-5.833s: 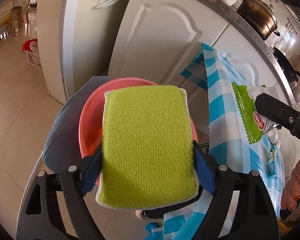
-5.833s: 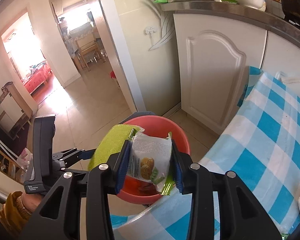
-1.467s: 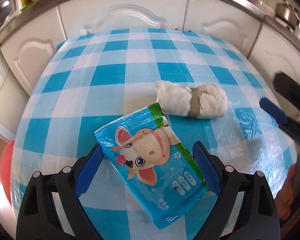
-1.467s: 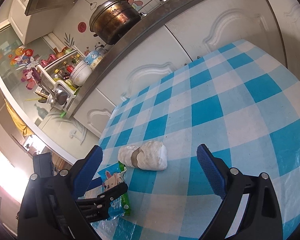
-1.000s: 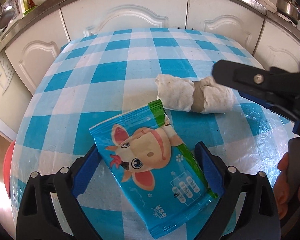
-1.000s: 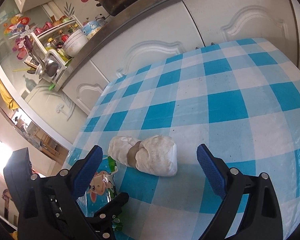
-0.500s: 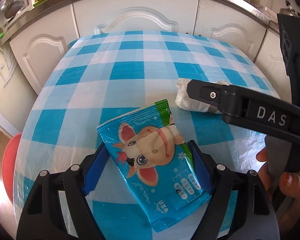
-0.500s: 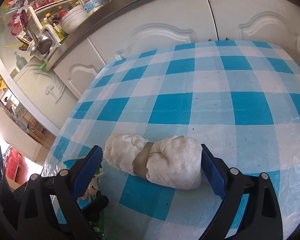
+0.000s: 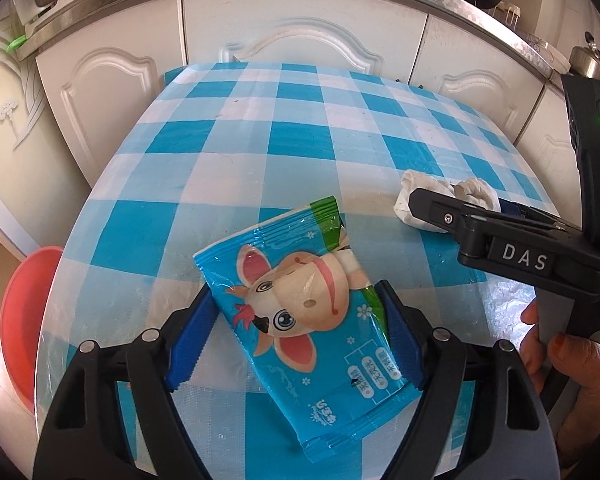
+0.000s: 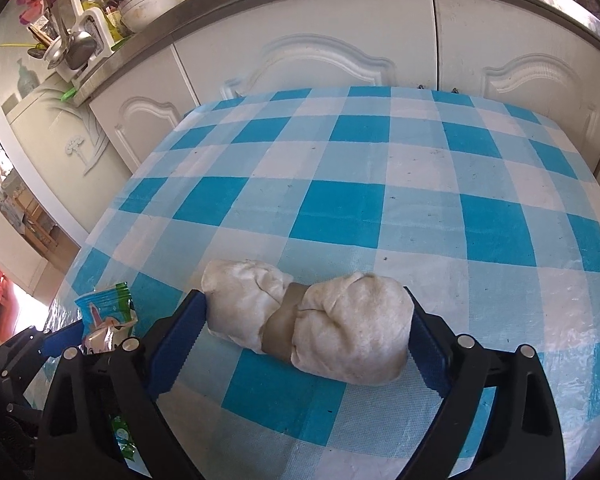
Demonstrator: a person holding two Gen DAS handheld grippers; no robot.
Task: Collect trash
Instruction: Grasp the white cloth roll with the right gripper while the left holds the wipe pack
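Where the worktop (image 9: pixel 320 128) meets its near edge, we list a blue cartoon-cow wrapper (image 9: pixel 304 312) clamped between the pads of our left tongs (image 9: pixel 296 340), its far end pointing toward the middle. Just beyond, nearer the right edge, we list a crumpled white wad (image 10: pixel 312 320) lying between the jaws of our right tongs (image 10: pixel 304 344), which are closing, pads at its ends. Off the left edge, lower down, stands a red basin (image 9: pixel 24 320).
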